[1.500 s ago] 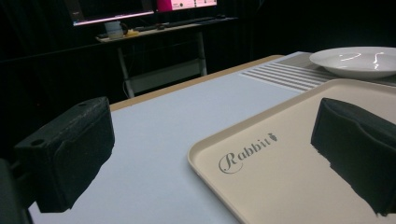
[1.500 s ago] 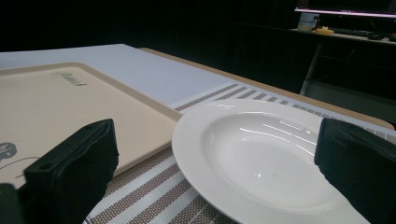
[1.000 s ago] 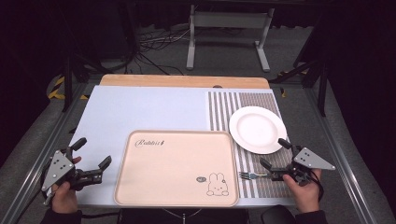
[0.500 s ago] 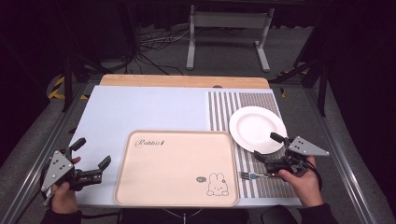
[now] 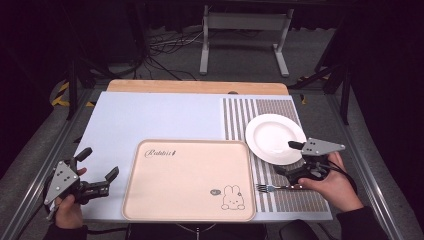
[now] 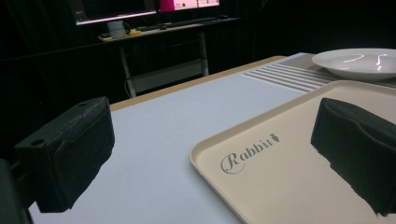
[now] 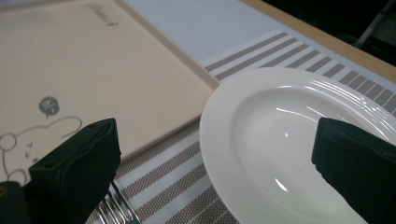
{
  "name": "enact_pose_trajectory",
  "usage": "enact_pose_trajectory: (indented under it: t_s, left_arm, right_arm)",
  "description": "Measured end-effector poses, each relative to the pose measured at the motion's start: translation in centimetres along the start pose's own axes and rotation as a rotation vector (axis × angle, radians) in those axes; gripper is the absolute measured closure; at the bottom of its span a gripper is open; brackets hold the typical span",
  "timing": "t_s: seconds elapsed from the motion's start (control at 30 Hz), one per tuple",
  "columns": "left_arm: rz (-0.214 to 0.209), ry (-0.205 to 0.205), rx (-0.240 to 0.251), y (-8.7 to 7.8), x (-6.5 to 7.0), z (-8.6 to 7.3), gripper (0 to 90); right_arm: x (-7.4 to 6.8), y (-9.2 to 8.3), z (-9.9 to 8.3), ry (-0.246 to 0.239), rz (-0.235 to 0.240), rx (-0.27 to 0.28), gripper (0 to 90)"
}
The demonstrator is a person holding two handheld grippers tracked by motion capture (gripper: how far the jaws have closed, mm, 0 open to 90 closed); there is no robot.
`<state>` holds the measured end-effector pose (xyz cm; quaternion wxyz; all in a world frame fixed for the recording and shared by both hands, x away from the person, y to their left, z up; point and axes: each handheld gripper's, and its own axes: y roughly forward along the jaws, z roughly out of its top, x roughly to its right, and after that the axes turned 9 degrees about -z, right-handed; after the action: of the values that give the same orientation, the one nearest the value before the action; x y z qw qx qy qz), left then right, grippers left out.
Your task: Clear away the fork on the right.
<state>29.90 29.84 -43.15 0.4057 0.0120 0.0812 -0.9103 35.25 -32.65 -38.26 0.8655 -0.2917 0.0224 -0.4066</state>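
Note:
A white plate (image 5: pixel 275 137) rests on the striped placemat (image 5: pixel 260 112) at the right. A beige tray (image 5: pixel 187 180) with a rabbit drawing lies at the front centre, and nothing is on it. A fork (image 5: pixel 272 188) lies on the placemat just right of the tray. My right gripper (image 5: pixel 287 157) is open and empty, one jaw over the plate's near rim, the other just above the fork. In the right gripper view the plate (image 7: pixel 299 140) sits between the spread jaws, with the fork tines (image 7: pixel 114 205) low at the left. My left gripper (image 5: pixel 97 164) is open and empty left of the tray (image 6: pixel 289 172).
A pale blue mat (image 5: pixel 150 120) covers most of the table, with a wooden strip (image 5: pixel 195 86) along the far edge. Beyond the table stand a metal frame (image 5: pixel 245 30) and loose cables on a dark floor. Metal rails run along both table sides.
My right gripper has moved forward and left from beside the fork handle to the plate's near rim. The left gripper has stayed put.

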Motion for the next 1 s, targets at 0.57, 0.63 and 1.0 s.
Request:
enact_pose_trajectory:
  t_s: [0.57, 0.63, 1.0]
  left_arm:
    - [0.004, -0.001, -0.001, 0.0, 0.0, 0.0, 0.2]
    - [0.004, 0.000, -0.001, 0.0, 0.0, 0.0, 0.3]
    - [0.006, 0.000, 0.000, -0.1, 0.0, 0.0, 0.3]
  right_arm:
    - [-0.7, 1.9, 2.5, -0.258, 0.144, -0.341, 5.4]
    - [-0.9, 2.2, 2.7, -0.278, 0.156, -0.370, 5.4]
    - [-0.9, 2.8, 2.4, -0.343, 0.180, -0.468, 6.4]
